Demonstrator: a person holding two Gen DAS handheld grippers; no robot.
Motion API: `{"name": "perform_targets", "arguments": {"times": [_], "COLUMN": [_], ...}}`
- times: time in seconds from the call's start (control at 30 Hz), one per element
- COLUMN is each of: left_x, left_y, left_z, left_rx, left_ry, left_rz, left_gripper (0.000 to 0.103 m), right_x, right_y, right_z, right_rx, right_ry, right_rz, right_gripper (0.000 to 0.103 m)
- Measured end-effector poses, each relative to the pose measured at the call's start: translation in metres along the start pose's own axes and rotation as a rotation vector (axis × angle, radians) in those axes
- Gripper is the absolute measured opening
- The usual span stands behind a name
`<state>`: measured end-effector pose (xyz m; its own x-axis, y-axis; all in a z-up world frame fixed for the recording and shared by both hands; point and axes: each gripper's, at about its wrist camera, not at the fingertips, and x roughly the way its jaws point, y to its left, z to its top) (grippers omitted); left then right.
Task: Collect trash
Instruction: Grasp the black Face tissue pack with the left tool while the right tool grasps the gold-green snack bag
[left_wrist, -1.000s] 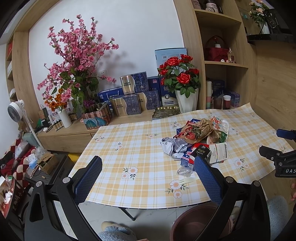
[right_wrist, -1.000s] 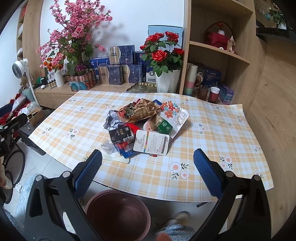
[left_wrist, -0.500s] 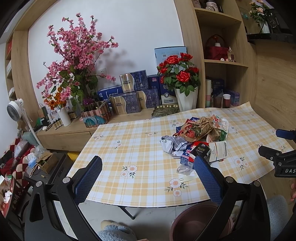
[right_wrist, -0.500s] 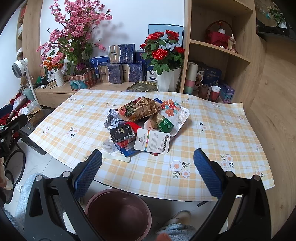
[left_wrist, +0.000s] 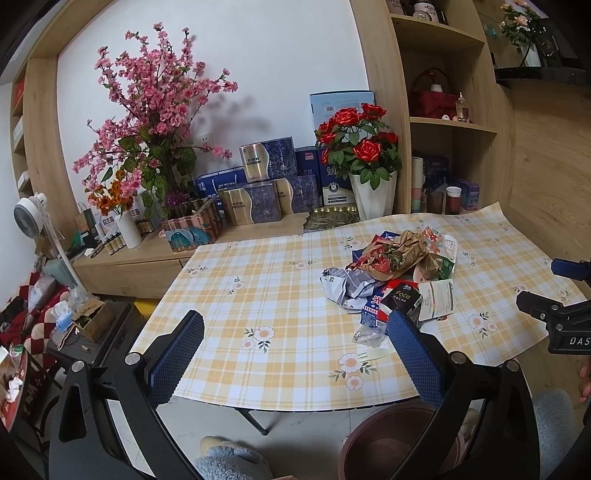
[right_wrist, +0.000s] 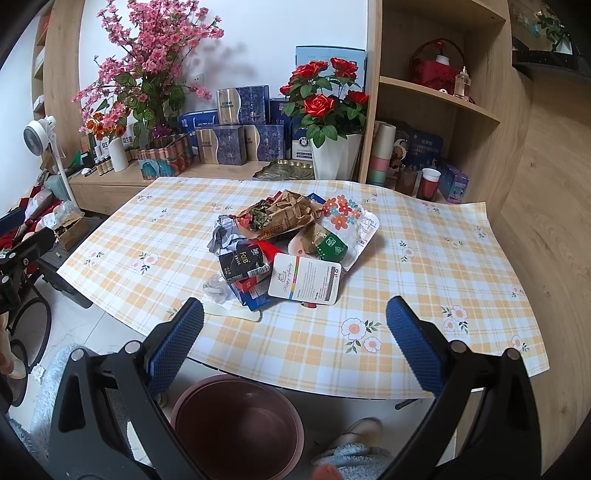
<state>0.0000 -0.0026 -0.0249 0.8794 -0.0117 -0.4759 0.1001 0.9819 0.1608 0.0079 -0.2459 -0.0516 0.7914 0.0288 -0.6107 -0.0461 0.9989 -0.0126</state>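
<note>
Fingers of both the left gripper and right gripper spread wide, empty; trash pile ahead, bin below.

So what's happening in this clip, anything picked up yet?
Not yet. A person holds two grippers over the near edge of a checked table. Both the left gripper and the right gripper are open and empty. A trash pile of wrappers and cartons sits in the middle of the table, untouched. A brown bin waits on the floor below the near edge.
</note>
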Motion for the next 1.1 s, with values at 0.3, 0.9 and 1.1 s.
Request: {"name": "perform_targets", "arguments": {"times": [0.3,0.9,1.1], "left_x": [0.015,0.09,0.159], "left_y": [0.013,-0.004,-0.049], "left_z": [-0.007,-0.014,-0.004], "left_rx": [-0.07,-0.108,-0.037], "left_ry": [0.059,0.059,0.106], "left_rz": [-0.097,-0.271,-0.503], "left_gripper": [0.098,0.098,0.096], "right_x": [0.018,0.083,0.107], "right_y": [0.002,-0.035,-0.054], "right_z": [-0.015,-0.034,-0.035], "right_rx": [0.034,0.154,0.188], "right_ry": [0.05,0.121,0.135], "right_rz": [-0.019,0.036,0.077], "right_gripper": [0.097,0.097,0.097]}}
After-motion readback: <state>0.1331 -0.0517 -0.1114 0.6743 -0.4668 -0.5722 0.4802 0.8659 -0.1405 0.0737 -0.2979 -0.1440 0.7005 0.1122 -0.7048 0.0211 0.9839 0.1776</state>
